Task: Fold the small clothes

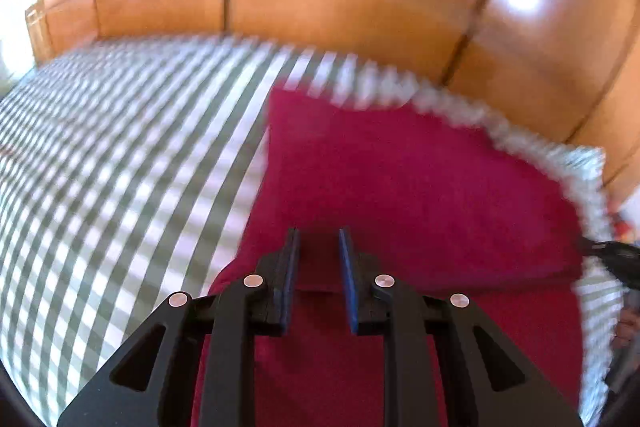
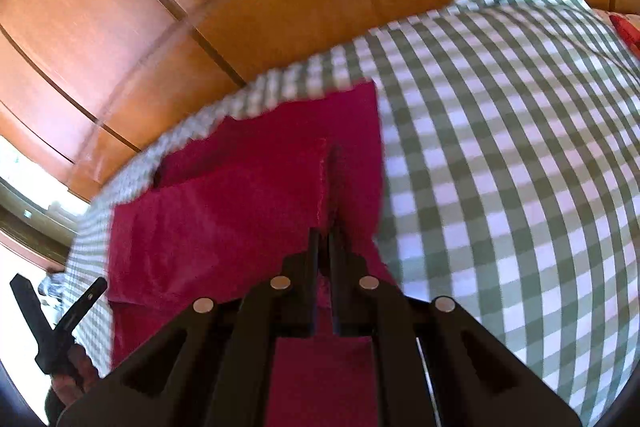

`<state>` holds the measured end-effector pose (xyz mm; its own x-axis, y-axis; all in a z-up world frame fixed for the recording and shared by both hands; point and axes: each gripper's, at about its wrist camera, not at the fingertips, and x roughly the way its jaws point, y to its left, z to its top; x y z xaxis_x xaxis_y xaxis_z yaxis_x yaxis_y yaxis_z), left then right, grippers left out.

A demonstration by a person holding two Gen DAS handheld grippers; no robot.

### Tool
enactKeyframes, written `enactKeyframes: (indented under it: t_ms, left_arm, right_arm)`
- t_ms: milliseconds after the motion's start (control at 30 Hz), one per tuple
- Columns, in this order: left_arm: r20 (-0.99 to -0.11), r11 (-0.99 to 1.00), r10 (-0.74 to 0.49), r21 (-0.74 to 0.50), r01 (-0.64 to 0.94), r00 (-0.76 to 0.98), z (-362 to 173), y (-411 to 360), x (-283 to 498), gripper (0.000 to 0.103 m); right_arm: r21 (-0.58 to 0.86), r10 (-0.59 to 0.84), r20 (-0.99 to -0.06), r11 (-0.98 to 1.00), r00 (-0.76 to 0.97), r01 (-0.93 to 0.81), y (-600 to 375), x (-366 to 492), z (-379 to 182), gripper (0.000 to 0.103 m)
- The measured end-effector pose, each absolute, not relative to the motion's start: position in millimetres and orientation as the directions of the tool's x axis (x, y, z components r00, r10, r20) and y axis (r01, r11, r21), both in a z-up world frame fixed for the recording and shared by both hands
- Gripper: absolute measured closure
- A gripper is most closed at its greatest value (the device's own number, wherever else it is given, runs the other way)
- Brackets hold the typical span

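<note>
**Where red cloth lies on checked cover, both tongs over it**

While lying on green-and-white checked fabric cover (image 1: 120,163), deep crimson soft cloth garment (image 1: 420,187) spread near cover's far edge, orange-brown glossy wooden panelled surface (image 1: 320,19) beyond. Much motion blur in left view, especially along cover's far edge.

Left view: left black two-finger gripper with blue pads (image 1: 319,239) tilted down over near part of crimson garment. Jaws parted by a narrow gap, released; crimson showing through gap, no fabric pinched between pads. Whether tips touch cloth: cannot tell. Garment fills centre and right of view, straight left edge against checks. At far right edge, dark tip of other tool (image 1: 612,259) at garment's right border.

Right view: right black two-finger gripper (image 2: 325,235) clenched, fingers drawn almost together, only a dark slit between. Thin fold of crimson garment (image 2: 240,211) rising from the tips in a ridge, gripped there. Garment seen in layers: upper flap overlapping lower layer, with notch of shadow at upper left. Right edge of garment straight against checks. More crimson cloth below gripper body, near bottom of view.

Lower left of right view: left gripper (image 2: 56,311) seen from side, fingers in a V, at cover's edge just beside garment's left border. Small red item (image 2: 626,29) at far right on cover, well apart from garment; kind unclear.
</note>
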<state>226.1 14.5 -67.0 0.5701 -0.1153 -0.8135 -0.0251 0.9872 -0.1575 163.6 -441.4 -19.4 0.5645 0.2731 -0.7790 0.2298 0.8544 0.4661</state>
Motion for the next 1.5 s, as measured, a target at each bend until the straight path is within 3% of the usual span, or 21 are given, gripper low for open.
enactKeyframes:
  t_ms: [67, 233, 400, 667, 800, 833, 1067, 1267, 1333, 1433, 1500]
  left_arm:
    - [-0.816, 0.986, -0.114, -0.162, -0.034, 0.567, -75.1, 18.2, 224.6, 0.085]
    - [-0.747, 0.969, -0.196, -0.246, 0.01, 0.635, -50.5, 25.3, 215.6, 0.085]
    - [-0.707, 0.964, -0.199, -0.265, 0.006, 0.679, -26.6, 24.3, 242.7, 0.085]
    - [-0.758, 0.97, -0.137, -0.233, -0.068, 0.638, -55.5, 26.6, 298.9, 0.085]
    - [-0.786, 0.981, -0.069, -0.164, -0.099, 0.615, -91.3, 33.4, 304.0, 0.085]
    - [-0.781, 0.986, -0.037, -0.129, -0.103, 0.624, -95.4, 33.1, 303.0, 0.079]
    - [-0.784, 0.982, -0.016, -0.13, -0.14, 0.62, -88.5, 40.4, 295.6, 0.069]
    - [-0.758, 0.984, -0.043, -0.147, -0.106, 0.651, -60.3, 45.7, 251.1, 0.069]
    - [-0.746, 0.99, -0.045, -0.12, -0.068, 0.665, -56.3, 40.9, 234.3, 0.069]
    - [-0.79, 0.998, 0.041, 0.007, -0.058, 0.612, -78.1, 31.4, 228.1, 0.068]
    - [-0.807, 0.998, 0.052, 0.015, -0.069, 0.588, -92.9, 33.9, 231.2, 0.056]
  right_arm:
    - [0.467, 0.279, -0.774, 0.858, 0.568, 0.214, -440.1, 161.0, -18.5, 0.094]
    - [0.349, 0.147, -0.749, 0.917, 0.645, 0.195, -423.2, 149.2, 21.0, 0.053]
    - [0.295, 0.153, -0.714, 0.951, 0.683, 0.096, -385.0, 167.9, 47.1, 0.043]
    - [0.199, 0.059, -0.807, 0.964, 0.588, 0.176, -369.0, 196.5, -8.9, 0.042]
    - [0.128, 0.007, -0.769, 0.981, 0.639, 0.143, -359.0, 187.1, -29.2, 0.041]
    - [0.111, -0.007, -0.764, 0.984, 0.645, 0.141, -356.4, 186.2, -30.4, 0.041]
    - [0.097, -0.022, -0.763, 0.984, 0.645, 0.147, -353.8, 185.3, -25.9, 0.04]
    - [0.044, -0.045, -0.766, 0.992, 0.641, 0.122, -346.8, 168.0, -10.9, 0.025]
    - [0.005, -0.075, -0.757, 0.993, 0.65, 0.12, -341.9, 152.1, -8.8, 0.017]
    - [-0.015, -0.092, -0.78, 0.992, 0.618, 0.128, -342.2, 141.1, -23.2, 0.017]
    - [-0.006, -0.092, -0.777, 0.99, 0.622, 0.139, -343.0, 138.9, -26.8, 0.017]
